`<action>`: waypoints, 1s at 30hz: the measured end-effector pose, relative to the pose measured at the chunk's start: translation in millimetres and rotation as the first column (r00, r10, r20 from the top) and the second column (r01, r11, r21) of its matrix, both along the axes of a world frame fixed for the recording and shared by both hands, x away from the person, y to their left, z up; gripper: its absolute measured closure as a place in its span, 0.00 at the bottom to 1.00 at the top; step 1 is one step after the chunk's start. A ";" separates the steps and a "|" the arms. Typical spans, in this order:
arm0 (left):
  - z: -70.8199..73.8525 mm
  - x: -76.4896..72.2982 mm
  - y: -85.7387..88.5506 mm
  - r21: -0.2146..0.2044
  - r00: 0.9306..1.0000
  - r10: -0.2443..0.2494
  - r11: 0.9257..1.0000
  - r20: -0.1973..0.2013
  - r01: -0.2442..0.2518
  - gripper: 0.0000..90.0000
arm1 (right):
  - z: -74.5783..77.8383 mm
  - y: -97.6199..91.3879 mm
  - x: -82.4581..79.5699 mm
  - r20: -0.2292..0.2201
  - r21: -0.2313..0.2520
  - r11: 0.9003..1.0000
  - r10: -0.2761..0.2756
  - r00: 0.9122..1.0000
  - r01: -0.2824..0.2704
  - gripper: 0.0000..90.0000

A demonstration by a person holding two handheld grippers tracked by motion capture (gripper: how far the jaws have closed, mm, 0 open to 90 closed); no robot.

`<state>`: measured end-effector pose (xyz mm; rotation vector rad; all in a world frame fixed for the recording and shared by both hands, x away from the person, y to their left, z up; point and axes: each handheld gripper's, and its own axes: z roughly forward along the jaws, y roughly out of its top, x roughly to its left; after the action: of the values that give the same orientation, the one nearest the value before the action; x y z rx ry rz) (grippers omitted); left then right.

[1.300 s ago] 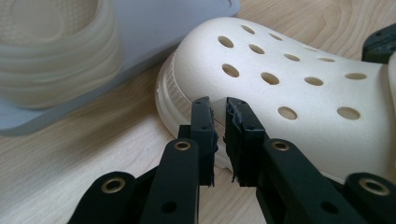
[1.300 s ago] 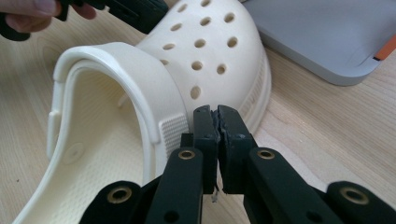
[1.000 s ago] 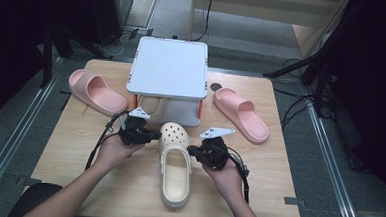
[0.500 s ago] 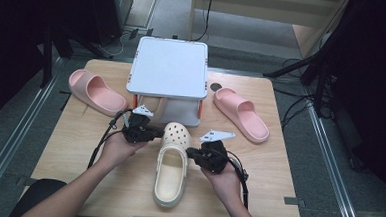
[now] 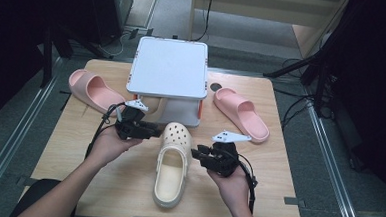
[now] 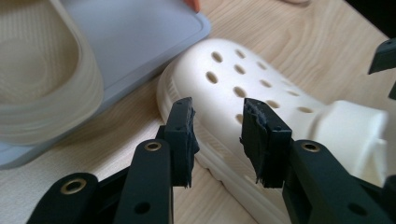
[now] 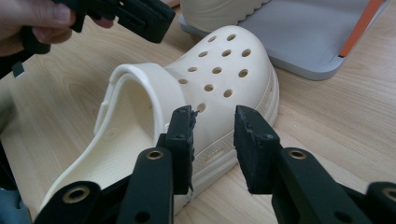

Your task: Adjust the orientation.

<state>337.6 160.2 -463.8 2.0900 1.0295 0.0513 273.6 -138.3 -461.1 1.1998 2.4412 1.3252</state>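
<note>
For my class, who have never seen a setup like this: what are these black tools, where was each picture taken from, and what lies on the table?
A person holds a two-jaw tool in each hand: the left gripper and the right gripper. One camera looks down from above; one rides on each gripper, looking along its jaws. On the wooden table lie a cream clog, two pink slides and a grey shoe rack. Both grippers' jaws have just been opening; they now flank the clog, holding nothing.

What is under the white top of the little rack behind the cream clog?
Under the rack's top, on its lower shelf, sits another cream shoe, its heel end showing. The rest of it and the shelf's back are covered by the top.
</note>
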 end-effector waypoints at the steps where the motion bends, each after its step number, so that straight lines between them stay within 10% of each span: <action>1: 4.2 -0.7 1.0 -0.008 1.000 -0.003 1.000 0.002 0.003 0.71 | 0.0 0.0 0.0 0.000 0.000 1.000 0.000 1.000 0.000 0.72; 21: 86.3 33.0 15.0 -0.017 0.994 -0.026 0.999 0.102 0.028 0.83 | -10.4 17.9 -19.4 -0.025 -0.027 0.999 -0.027 0.999 0.027 0.57; 30: 105.1 64.2 26.6 -0.030 0.997 0.017 0.999 0.081 -0.015 0.88 | -18.4 21.4 -12.2 -0.058 -0.031 0.999 -0.034 0.998 0.032 0.56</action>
<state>401.8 186.8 -358.7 2.0361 0.9927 0.1269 261.5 -116.9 -479.5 1.2830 2.4604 1.2571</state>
